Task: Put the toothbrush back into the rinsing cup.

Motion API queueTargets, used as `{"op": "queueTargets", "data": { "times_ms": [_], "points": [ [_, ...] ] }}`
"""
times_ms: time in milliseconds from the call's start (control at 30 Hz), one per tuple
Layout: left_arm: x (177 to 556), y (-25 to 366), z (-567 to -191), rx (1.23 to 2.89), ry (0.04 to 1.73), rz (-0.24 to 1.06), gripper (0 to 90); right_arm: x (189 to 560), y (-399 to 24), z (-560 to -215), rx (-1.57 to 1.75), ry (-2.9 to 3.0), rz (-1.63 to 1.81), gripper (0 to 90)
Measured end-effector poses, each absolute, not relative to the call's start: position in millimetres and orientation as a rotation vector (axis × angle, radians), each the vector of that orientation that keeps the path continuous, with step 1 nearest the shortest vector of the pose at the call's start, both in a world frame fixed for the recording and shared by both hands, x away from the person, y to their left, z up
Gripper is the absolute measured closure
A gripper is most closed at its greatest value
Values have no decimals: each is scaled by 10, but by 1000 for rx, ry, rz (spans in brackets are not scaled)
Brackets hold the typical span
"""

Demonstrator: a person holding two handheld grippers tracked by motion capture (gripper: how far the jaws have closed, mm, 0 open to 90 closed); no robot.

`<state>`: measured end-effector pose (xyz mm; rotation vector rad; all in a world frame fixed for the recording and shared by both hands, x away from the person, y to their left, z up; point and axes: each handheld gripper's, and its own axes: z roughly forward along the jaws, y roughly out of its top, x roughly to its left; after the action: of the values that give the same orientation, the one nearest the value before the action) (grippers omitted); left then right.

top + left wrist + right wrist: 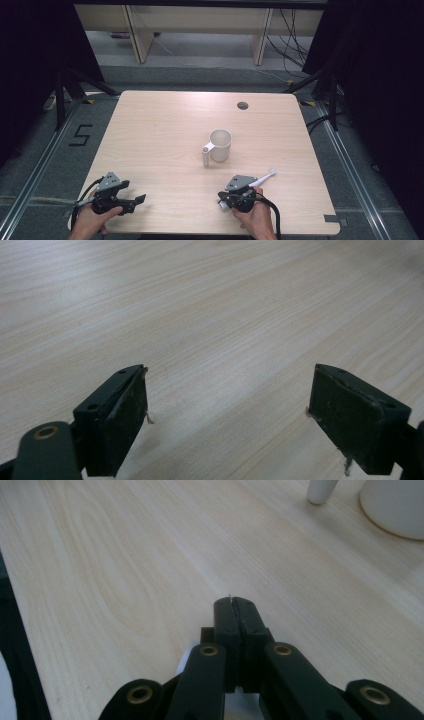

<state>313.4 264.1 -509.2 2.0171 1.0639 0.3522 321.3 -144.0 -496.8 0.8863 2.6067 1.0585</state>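
Pale wood bench (165,130), bare apart from two white things. A thin white stick (265,179), maybe a brush, lies just beside your right claw (234,602), angled toward the far right. I'd expect it to be light, stiff and smooth, so it will likely roll or skid. Take it mid-shaft, jaws across it. I can't tell whether it touches the claw.

The white cup (221,144) stands upright mid-bench, its handle (206,155) toward you. It's probably rigid plastic and tips easily, so grip the rim wall.

The right claw is clenched, with nothing clearly between the pads, low over the bench and aimed left of the cup. The left claw (227,405) is released wide, empty, near your left bench edge and level.
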Motion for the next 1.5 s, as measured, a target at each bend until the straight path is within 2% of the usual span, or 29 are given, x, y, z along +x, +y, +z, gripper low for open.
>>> {"op": "queueTargets", "data": {
  "times_ms": [1267,1367,1500],
  "points": [
    [3131,2646,-5077,2023,1062,347,152,2876,-1863,-4916,933,2639,1019,896],
    [3128,2614,-5100,1966,1076,346,153,2850,-1924,-4904,948,2645,1010,895],
    [3130,2621,-5102,1976,1070,349,153,2812,-1992,-4892,984,2637,1010,893]
  ]
}}
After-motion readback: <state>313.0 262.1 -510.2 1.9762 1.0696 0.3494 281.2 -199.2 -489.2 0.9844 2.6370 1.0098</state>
